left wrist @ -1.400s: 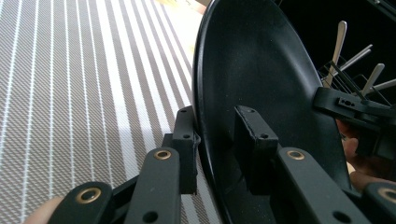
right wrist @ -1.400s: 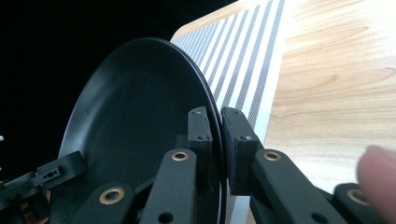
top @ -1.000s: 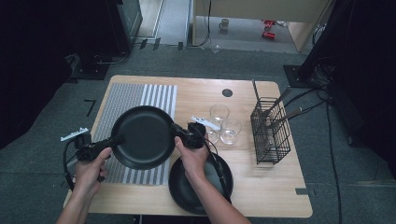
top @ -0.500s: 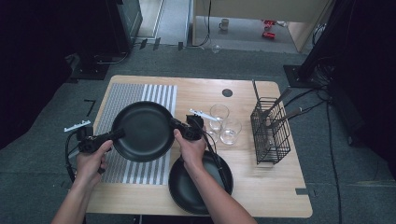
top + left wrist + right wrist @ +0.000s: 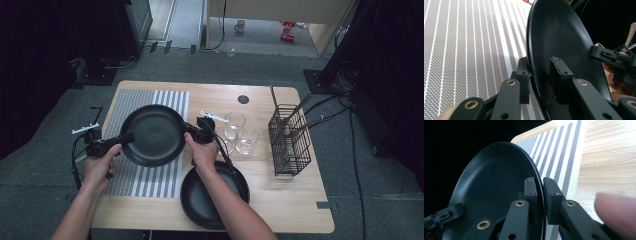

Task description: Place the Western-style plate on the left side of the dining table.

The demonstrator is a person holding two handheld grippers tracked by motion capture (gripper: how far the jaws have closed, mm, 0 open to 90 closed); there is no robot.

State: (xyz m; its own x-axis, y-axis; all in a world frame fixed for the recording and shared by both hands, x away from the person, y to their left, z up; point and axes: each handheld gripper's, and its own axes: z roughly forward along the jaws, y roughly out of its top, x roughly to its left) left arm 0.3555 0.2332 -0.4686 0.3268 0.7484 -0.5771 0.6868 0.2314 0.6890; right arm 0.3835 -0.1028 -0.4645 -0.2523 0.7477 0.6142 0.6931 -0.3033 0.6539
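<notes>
A black round plate (image 5: 152, 134) hangs above the striped placemat (image 5: 125, 177), held by both grippers at opposite rims. My left gripper (image 5: 126, 137) is shut on its left rim, and in the left gripper view the plate (image 5: 564, 50) rim sits between the jaws of the left gripper (image 5: 541, 75). My right gripper (image 5: 187, 129) is shut on the right rim; in the right gripper view the right gripper (image 5: 540, 195) pinches the plate (image 5: 494, 192) edge. A second black plate (image 5: 200, 205) lies on the table near the front, partly under the right forearm.
Three clear glasses (image 5: 241, 135) stand right of the held plate. A black wire basket (image 5: 290, 140) with cutlery stands at the right. The wooden table (image 5: 280, 200) has bare room at front right. The striped mat (image 5: 469, 45) lies under the plate.
Both grippers have carried the plate slightly away from the person and up over the placemat. The lower plate stays put.
</notes>
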